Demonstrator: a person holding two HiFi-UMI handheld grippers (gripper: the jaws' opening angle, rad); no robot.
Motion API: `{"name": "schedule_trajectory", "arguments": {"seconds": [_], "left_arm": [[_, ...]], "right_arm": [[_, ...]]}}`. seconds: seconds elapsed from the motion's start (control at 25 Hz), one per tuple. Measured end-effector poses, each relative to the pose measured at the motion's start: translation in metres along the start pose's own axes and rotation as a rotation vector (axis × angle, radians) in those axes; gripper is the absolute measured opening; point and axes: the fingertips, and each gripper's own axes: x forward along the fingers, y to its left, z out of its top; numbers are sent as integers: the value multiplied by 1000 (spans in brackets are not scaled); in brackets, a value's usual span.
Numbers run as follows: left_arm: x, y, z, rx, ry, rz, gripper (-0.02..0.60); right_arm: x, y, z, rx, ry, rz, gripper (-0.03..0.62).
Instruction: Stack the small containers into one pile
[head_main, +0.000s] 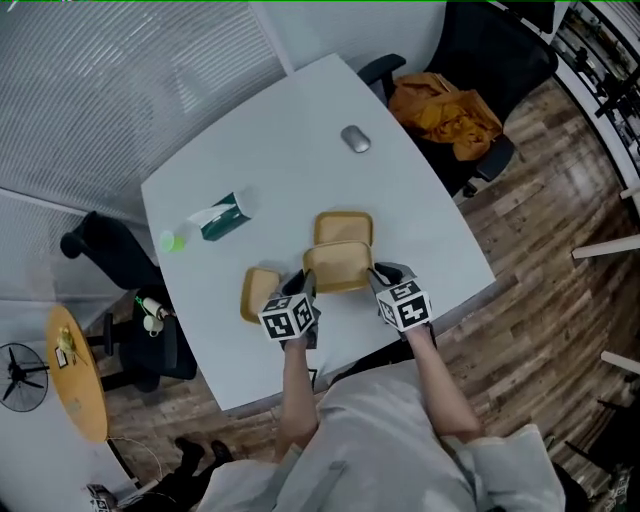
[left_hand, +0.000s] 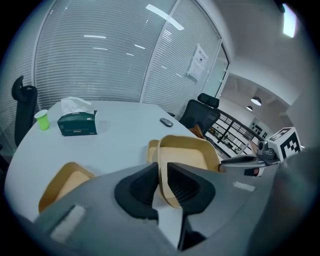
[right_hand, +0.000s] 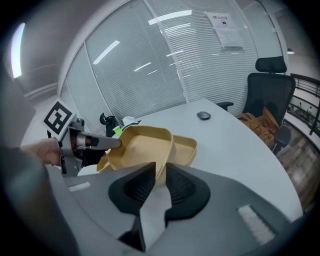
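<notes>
Three shallow tan containers are on or over the white table (head_main: 290, 150). In the head view, one container (head_main: 344, 227) lies farther back and another (head_main: 257, 293) lies to the left. The third container (head_main: 338, 266) hangs between the two grippers, partly over the far one. My left gripper (head_main: 301, 290) is shut on its left rim and my right gripper (head_main: 379, 279) on its right rim. In the left gripper view the rim of that container (left_hand: 192, 152) passes between the pads of my left gripper (left_hand: 162, 182). The right gripper view shows the container's wall (right_hand: 140, 145) pinched in my right gripper (right_hand: 161, 181).
A green tissue box (head_main: 222, 218) and a green cup (head_main: 172, 241) stand at the table's left. A grey mouse (head_main: 355, 139) lies at the far side. A black chair with orange cloth (head_main: 447, 112) is behind the table, and another black chair (head_main: 100, 252) is on the left.
</notes>
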Motion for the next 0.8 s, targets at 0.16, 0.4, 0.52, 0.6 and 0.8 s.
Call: {"name": "schedule_trajectory", "arguments": {"seconds": [0.16, 0.4, 0.52, 0.6, 0.8], "left_arm": [[12, -11, 16, 45, 6, -29, 61], [29, -20, 33, 80, 17, -56, 61], [36, -20, 42, 92, 21, -62, 61], [42, -19, 46, 98, 27, -67, 61], [58, -15, 56, 111, 54, -77, 63]], "right_arm": [[-6, -12, 6, 23, -24, -24, 64], [-7, -28, 20, 39, -45, -46, 64], [-5, -33, 27, 46, -50, -52, 64], [-3, -37, 31, 53, -52, -56, 64], [7, -45, 40, 89, -42, -40, 64]]}}
